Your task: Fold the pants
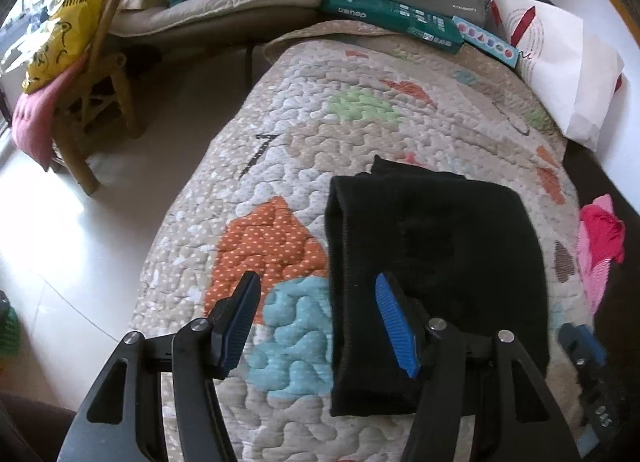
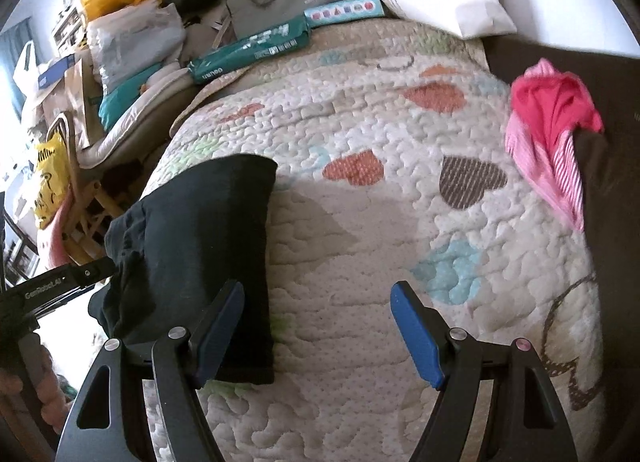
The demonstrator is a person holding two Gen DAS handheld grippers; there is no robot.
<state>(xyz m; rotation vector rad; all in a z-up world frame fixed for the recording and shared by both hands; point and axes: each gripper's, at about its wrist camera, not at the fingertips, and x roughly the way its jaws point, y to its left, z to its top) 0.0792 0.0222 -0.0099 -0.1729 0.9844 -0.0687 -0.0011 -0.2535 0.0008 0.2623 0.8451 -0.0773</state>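
Black soft knit pants lying folded on patchwork quilt. Left gripper, right gripper both hovering, fingers apart, empty. Fabric likely light, limp; pinch doubled edge.

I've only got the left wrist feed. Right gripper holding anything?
Observer: No. The right gripper is open over the bare quilt, beside the black pants.
Operator: Is that pink thing at my right edge on the quilt?
Observer: Partly. The pink clothes hang over the quilt's edge onto a dark brown surface.
Operator: Anything else on the quilt on that side?
Observer: No, only its heart pattern shows there.
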